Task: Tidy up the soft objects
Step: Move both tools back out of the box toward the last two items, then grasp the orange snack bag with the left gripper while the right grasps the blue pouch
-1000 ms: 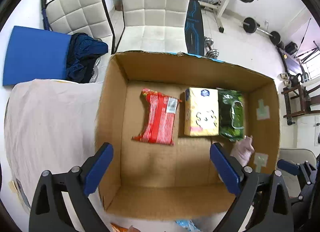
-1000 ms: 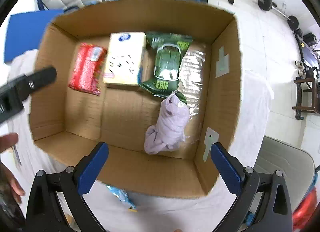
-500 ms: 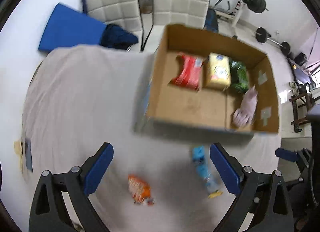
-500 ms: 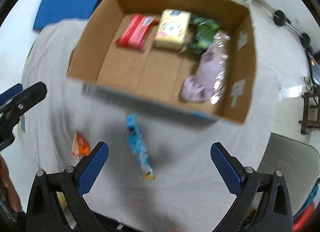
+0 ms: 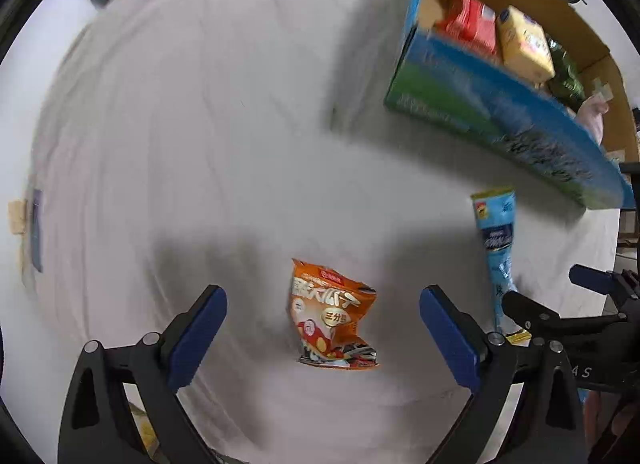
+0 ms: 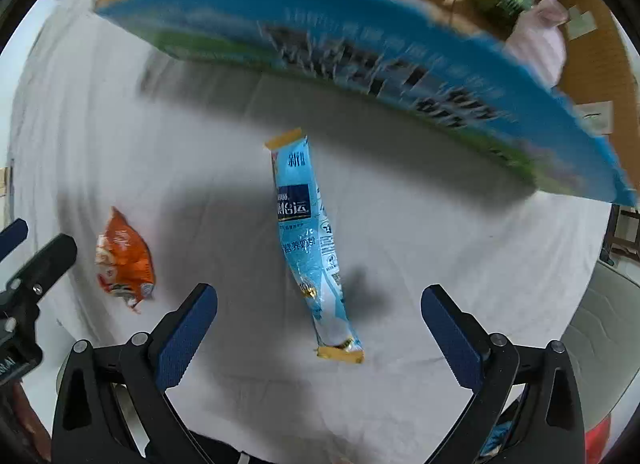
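Left wrist – left gripper point(image 5: 323, 328) spread above orange snack packet point(image 5: 332, 318).

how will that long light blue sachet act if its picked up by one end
The long light blue plastic sachet already lies bent and creased on the white cloth, so it would probably droop. Its glossy film may slip between pads. It looks slim and flat, likely light; gripping nearer its middle with the right hand-held gripper seems safer.
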Demonstrator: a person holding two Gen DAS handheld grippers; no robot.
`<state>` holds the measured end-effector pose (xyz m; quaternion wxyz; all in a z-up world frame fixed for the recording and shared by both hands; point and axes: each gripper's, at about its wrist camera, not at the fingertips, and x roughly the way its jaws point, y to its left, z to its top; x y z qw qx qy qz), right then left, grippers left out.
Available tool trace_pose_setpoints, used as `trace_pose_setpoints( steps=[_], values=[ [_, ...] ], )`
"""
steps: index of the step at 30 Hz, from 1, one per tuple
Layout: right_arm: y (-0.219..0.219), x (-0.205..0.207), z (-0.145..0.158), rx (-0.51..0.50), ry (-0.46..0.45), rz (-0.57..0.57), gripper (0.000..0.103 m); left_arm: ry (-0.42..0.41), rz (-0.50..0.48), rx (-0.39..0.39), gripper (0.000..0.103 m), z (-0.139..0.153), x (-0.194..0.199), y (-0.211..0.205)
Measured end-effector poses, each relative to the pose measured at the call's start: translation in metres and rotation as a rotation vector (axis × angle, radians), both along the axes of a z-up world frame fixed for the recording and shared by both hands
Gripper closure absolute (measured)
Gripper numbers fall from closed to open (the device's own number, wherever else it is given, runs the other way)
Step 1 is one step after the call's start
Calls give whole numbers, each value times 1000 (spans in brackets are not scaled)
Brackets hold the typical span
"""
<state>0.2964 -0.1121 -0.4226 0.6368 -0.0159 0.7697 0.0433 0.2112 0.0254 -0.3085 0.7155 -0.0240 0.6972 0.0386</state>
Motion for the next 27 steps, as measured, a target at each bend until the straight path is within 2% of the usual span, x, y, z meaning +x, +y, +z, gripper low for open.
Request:
trace_pose_setpoints(
  steps=[3,8,11,12,14,18,19,20,22,24,27],
  values=[
    [3,0,-15,-19,17,-3,0,42,10,-19,4,-24,-3,3],
    [5,-3,-31,-33,38,-16,0,85,12,-35,5,-47,-8,3],
    [4,-5,-36,-38,43,-20,3,110,9,-48,15,-59,-12,0],
    [1,-5,-38,-38,46,-23,5,118,7,-49,22,-62,-12,-2],
    [2,-8,-43,-45,52,-23,18,133,-1,-54,31,-68,-15,-5],
    [6,-13,-49,-59,65,-17,39,134,-11,-25,38,-74,-17,-8],
    [6,-14,-51,-60,71,-17,51,134,-14,-17,40,-74,-17,-9],
    [7,-16,-53,-65,76,-16,57,133,-14,-9,45,-74,-17,-8],
    [8,-19,-52,-76,66,-15,61,132,-15,6,52,-74,-19,-7],
    [13,-22,-52,-79,63,-9,67,129,-15,0,52,-73,-20,-7],
    [19,-26,-53,-85,65,-5,70,127,-21,5,53,-74,-21,-7]
  ],
)
